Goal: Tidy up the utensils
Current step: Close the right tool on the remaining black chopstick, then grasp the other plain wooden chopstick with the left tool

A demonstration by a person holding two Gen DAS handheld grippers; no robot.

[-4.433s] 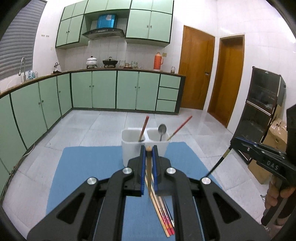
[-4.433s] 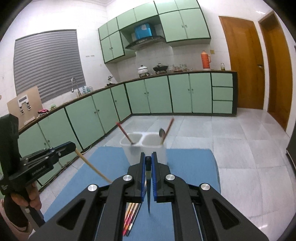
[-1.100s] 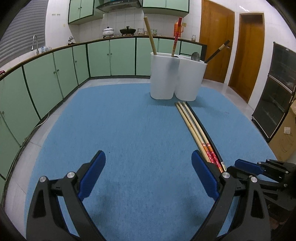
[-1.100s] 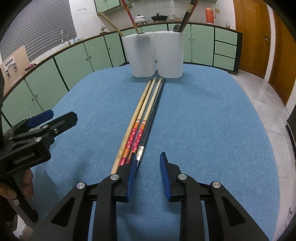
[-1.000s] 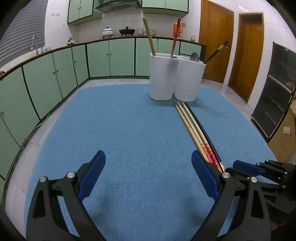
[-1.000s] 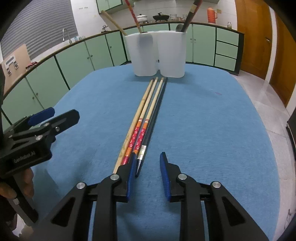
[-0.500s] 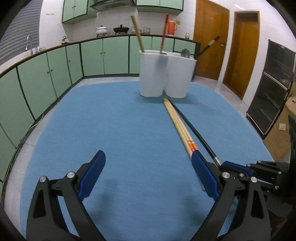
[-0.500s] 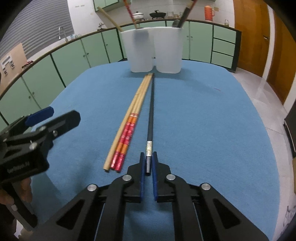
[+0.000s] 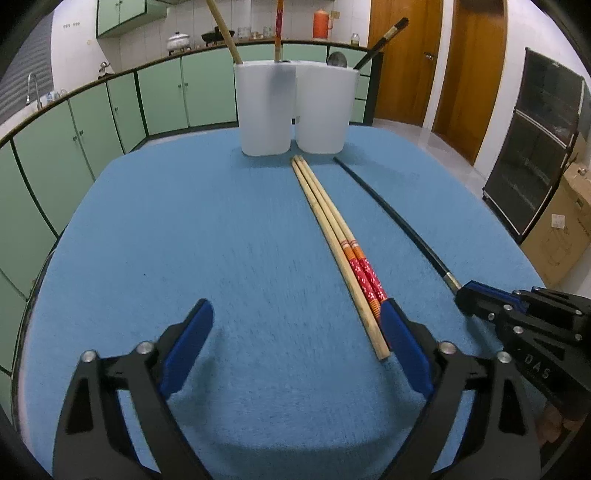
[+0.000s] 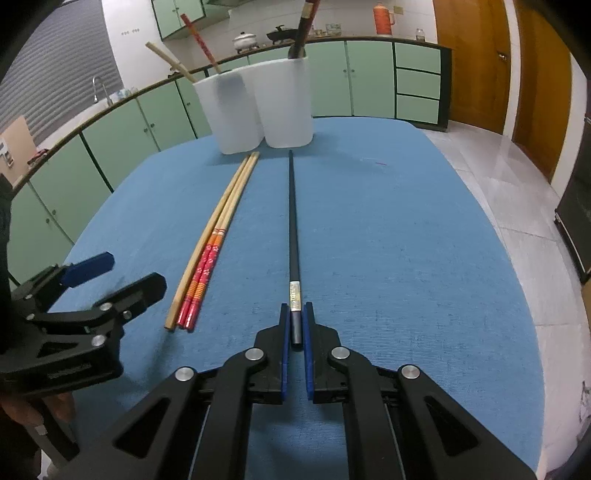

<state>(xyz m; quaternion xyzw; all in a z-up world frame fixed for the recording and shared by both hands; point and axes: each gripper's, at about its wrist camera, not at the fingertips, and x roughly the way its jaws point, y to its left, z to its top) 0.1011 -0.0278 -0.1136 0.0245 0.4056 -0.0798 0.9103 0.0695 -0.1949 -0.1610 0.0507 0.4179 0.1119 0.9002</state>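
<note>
Black chopstick (image 10: 293, 236) sits pinched, seemingly firmly, between right gripper (image 10: 295, 325) fingers; left gripper (image 9: 295, 332) fingers spread.

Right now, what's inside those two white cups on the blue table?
Left white cup holds a plain wooden chopstick and a red one. Right white cup holds a spoon and a black chopstick. Their lower ends are hidden.

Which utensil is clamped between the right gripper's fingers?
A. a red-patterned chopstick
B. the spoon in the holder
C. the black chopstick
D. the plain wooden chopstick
C: the right gripper pinches the near end of the black chopstick, set apart from the three other chopsticks on the mat.
</note>
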